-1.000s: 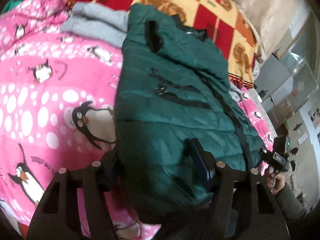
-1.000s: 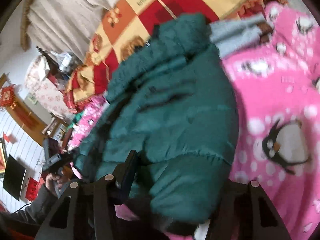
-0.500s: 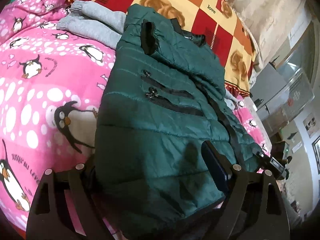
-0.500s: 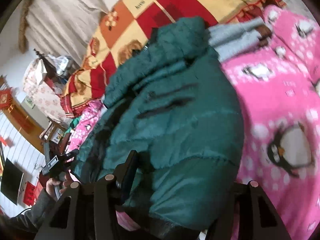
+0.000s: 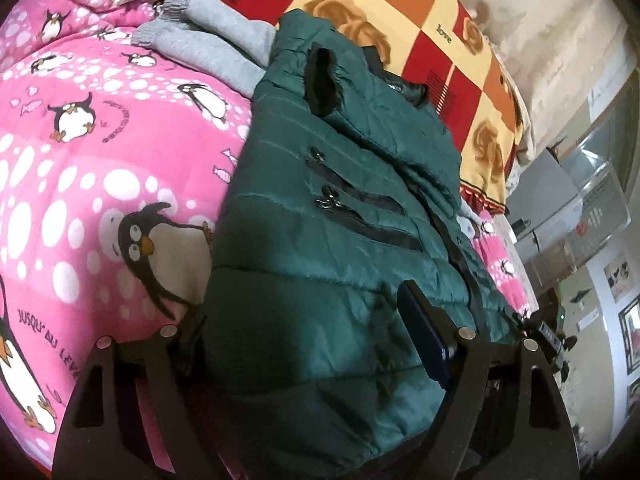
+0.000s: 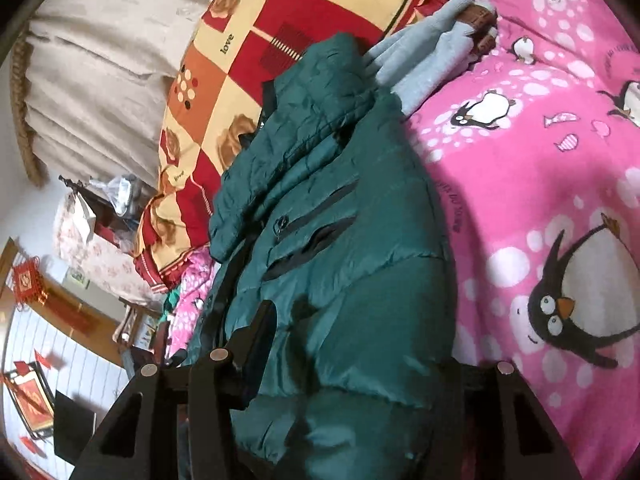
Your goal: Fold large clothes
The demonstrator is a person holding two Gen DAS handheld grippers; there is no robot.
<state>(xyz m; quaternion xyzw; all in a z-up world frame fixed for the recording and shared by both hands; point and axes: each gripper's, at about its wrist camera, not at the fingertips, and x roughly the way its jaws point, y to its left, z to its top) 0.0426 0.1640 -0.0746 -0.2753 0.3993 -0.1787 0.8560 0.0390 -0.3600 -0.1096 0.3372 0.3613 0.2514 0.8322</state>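
Green and puffy, the jacket (image 5: 320, 248) lies on the pink penguin blanket (image 5: 80, 184) on the bed, its long axis running from the hem by the grippers away to the collar near the grey sweatpants (image 5: 208, 48) and checked quilt (image 5: 440, 40). The left gripper (image 5: 308, 320) and right gripper (image 6: 352, 344) each have their fingers spread wide around the hem's thick bulk, though whether they truly pinch it I cannot tell. It looks mid-fold; the next move probably calls for lifting the hem toward the collar.

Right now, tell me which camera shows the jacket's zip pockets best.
The left wrist view. The two black zip pockets of the green jacket face the camera there, pulls visible. The right wrist view shows the zip pockets too, but at a steeper slant, partly lost in folds.
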